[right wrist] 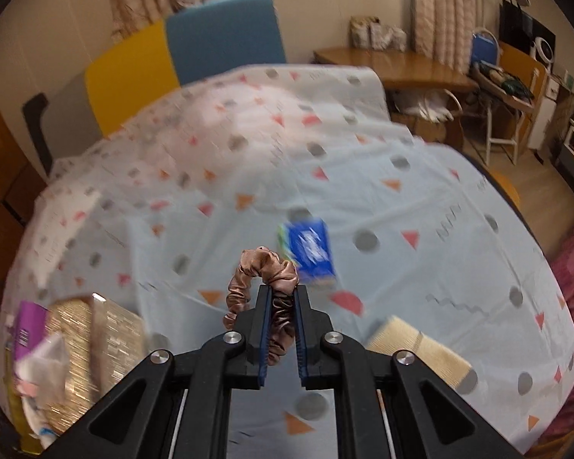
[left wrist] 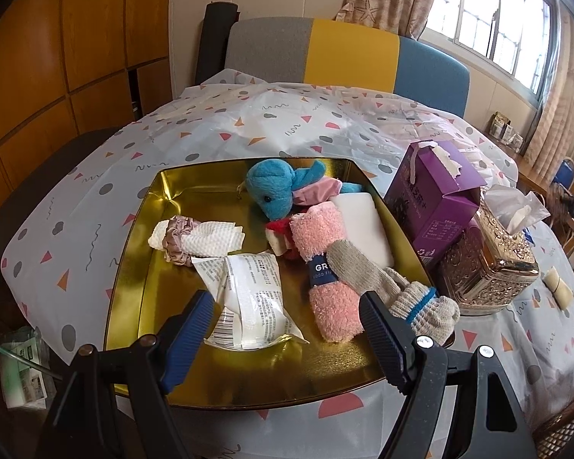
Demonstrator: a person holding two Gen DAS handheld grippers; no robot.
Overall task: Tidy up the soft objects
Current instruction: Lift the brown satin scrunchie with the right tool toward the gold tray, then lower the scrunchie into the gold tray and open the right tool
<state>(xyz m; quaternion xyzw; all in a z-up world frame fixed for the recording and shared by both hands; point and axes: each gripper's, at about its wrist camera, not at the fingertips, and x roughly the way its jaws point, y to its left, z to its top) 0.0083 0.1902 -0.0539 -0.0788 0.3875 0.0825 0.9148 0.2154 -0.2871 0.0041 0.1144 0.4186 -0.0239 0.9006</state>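
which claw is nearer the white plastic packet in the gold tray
Left. The left claw hangs open just above the white packet; the right claw is away over the tablecloth, shut on a scrunchie.

The left claw [left wrist: 287, 310] hangs with its jaws spread wide over the near edge of a gold tray [left wrist: 195, 195] on the table [left wrist: 218, 126]. Inside the tray lie a blue plush toy [left wrist: 273, 189], a white waffle cloth [left wrist: 210, 241] ringed by a dusty-pink scrunchie [left wrist: 178, 243], a white sealed packet [left wrist: 248, 298], a rolled pink fuzzy towel [left wrist: 325, 267] and a grey knit glove [left wrist: 386, 287] draped over the tray's right rim. Just right of the tray stand a purple carton [left wrist: 436, 195] and an ornate gold tissue box [left wrist: 486, 267], touching each other.
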